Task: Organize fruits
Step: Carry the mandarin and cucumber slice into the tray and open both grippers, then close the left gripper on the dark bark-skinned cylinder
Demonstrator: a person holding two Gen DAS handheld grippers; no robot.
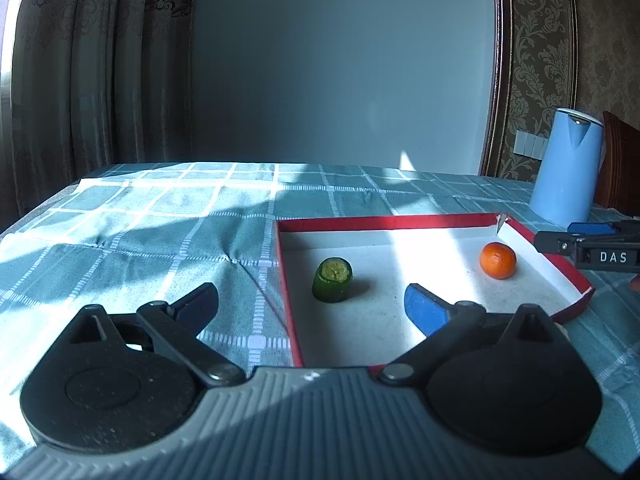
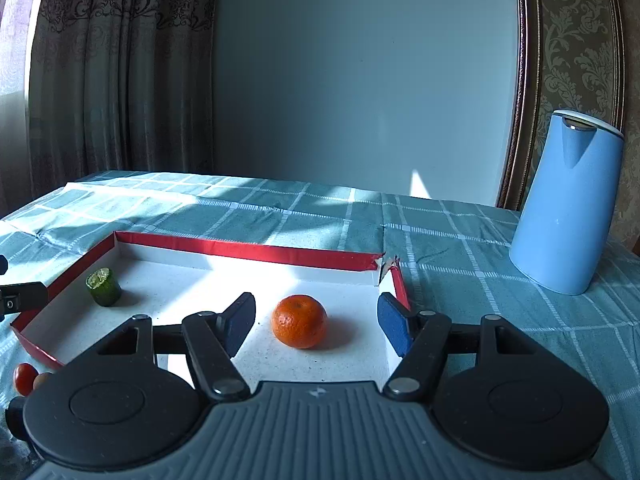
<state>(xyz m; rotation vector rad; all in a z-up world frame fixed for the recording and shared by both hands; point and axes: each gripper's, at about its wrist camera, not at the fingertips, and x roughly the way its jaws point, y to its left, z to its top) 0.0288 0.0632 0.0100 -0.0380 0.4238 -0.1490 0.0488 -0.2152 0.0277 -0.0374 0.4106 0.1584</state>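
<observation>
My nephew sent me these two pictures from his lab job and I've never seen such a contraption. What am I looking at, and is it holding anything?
There is no robot here: a person holds a two-finger gripper in each hand, each carrying a camera that looks along its fingers. One picture comes from the left gripper, the other from the right gripper. Both stand open and hold nothing. On the checked tablecloth sits a shallow red-rimmed box containing an orange and a green cut fruit. The orange lies between the right gripper's fingers, untouched. A blue jug stands beside the box, and a small red fruit lies outside it.
</observation>
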